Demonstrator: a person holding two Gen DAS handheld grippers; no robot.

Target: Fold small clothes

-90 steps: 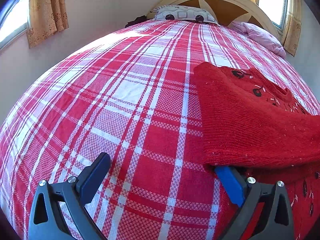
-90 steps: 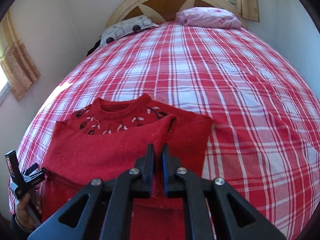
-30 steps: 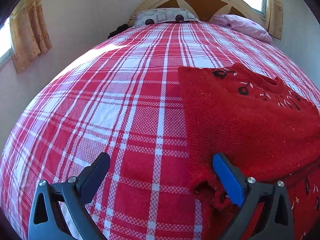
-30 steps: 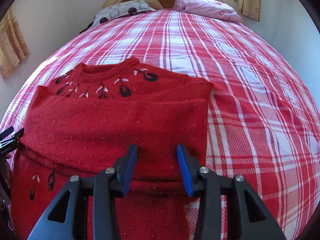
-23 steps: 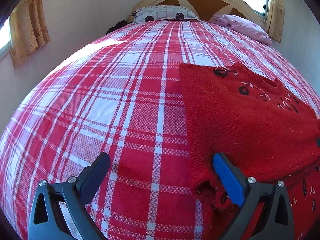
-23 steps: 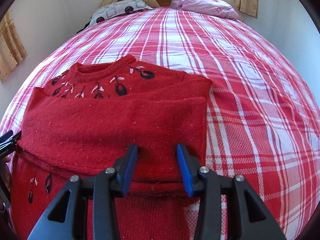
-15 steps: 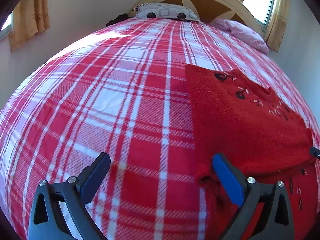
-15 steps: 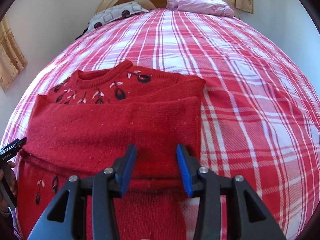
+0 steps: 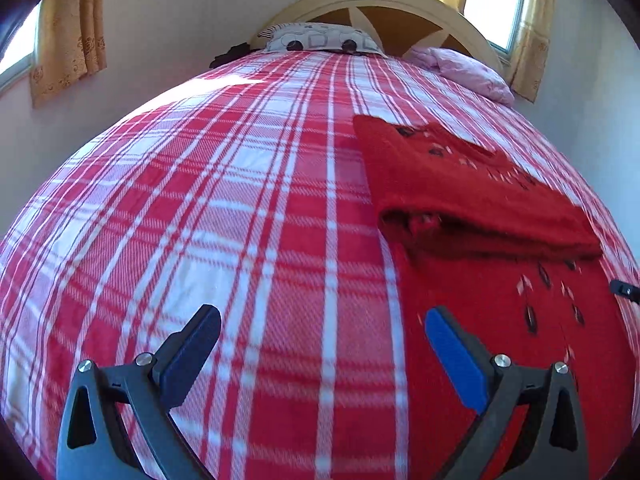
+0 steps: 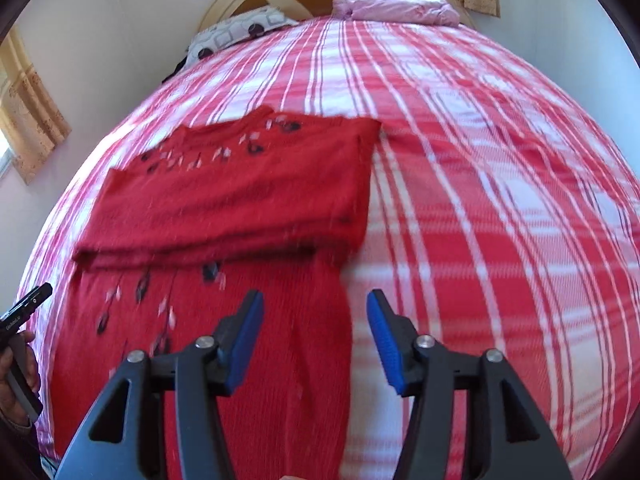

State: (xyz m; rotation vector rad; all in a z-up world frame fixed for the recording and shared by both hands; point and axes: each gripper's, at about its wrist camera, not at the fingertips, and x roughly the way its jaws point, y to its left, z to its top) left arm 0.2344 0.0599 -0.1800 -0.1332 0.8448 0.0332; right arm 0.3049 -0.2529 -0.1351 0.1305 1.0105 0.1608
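Sweater (image 10: 224, 196), one, lies on the bed (image 10: 500, 200) with two pillows; both grippers' fingers gape, empty.

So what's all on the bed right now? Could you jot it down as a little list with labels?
surface: bed with a red and white plaid cover
garment: red sweater, sleeves folded across the chest, lower part lying flat
left tongs: open, nothing between them, over the sweater's left edge
right tongs: just been opening, nothing gripped, over the sweater's right edge
pillows: patterned pillow and pink pillow by the headboard
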